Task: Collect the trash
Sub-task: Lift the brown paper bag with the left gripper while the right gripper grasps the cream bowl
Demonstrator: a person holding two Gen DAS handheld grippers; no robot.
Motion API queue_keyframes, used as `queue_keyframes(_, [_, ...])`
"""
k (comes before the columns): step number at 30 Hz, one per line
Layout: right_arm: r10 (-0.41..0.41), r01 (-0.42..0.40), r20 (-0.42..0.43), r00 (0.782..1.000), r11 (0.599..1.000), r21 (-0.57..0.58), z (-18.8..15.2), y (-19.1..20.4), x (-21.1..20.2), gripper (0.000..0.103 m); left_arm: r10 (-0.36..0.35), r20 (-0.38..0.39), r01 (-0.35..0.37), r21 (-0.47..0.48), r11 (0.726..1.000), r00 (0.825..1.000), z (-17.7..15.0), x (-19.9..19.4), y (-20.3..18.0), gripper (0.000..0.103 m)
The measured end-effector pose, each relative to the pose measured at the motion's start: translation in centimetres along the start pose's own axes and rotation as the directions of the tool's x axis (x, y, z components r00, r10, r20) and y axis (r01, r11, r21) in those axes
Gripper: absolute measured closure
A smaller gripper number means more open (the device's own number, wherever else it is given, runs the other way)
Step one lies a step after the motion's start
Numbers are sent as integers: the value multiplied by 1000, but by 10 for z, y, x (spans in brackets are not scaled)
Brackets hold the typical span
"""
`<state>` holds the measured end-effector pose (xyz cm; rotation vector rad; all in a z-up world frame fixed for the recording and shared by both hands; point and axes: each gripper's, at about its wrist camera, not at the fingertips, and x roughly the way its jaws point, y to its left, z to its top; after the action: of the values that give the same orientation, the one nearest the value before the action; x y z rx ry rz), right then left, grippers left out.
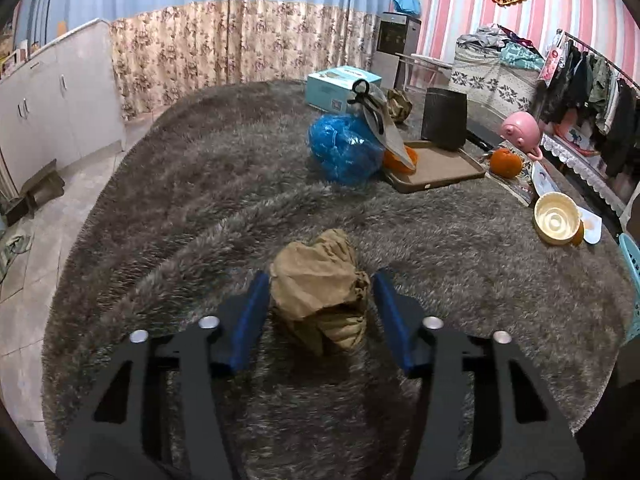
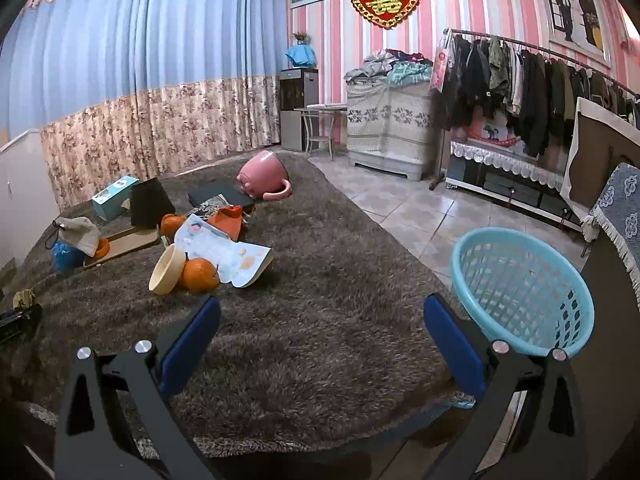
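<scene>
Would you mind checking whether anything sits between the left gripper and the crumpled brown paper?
Nothing visible does: the crumpled brown paper already lies between the open fingers of the left gripper on the shaggy rug.

My blue fingers [image 1: 256, 316] flank a tan crumpled paper ball [image 1: 320, 288] on the shaggy grey-brown rug [image 1: 200, 184]. Beyond the ball lie a bright blue bag [image 1: 344, 152] and an orange [image 1: 506, 162]. The basket [image 2: 524, 288] is pale turquoise.
</scene>
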<state>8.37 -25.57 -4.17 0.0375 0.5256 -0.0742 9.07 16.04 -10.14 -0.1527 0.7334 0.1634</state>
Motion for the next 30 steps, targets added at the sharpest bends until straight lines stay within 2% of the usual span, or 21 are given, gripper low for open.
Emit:
queue_keyframes(2, [3, -3, -1, 1000, 1000, 1, 0, 0, 0, 4, -7, -7, 7, -4, 1000, 1000, 1, 1, 0, 62])
queue_keyframes(13, [20, -20, -7, 1000, 1000, -5, 1, 6, 7, 4, 46, 53, -48, 48, 998, 998, 16, -4, -2, 62])
queue_keyframes(20, [43, -43, -14, 999, 998, -41, 7, 20, 21, 4, 49, 91, -54, 52, 997, 995, 28, -6, -3, 62])
queue_keyframes(30, [140, -148, -68, 988, 978, -147, 17, 64, 56, 5, 29, 121, -39, 79, 996, 992, 39, -1, -11, 62])
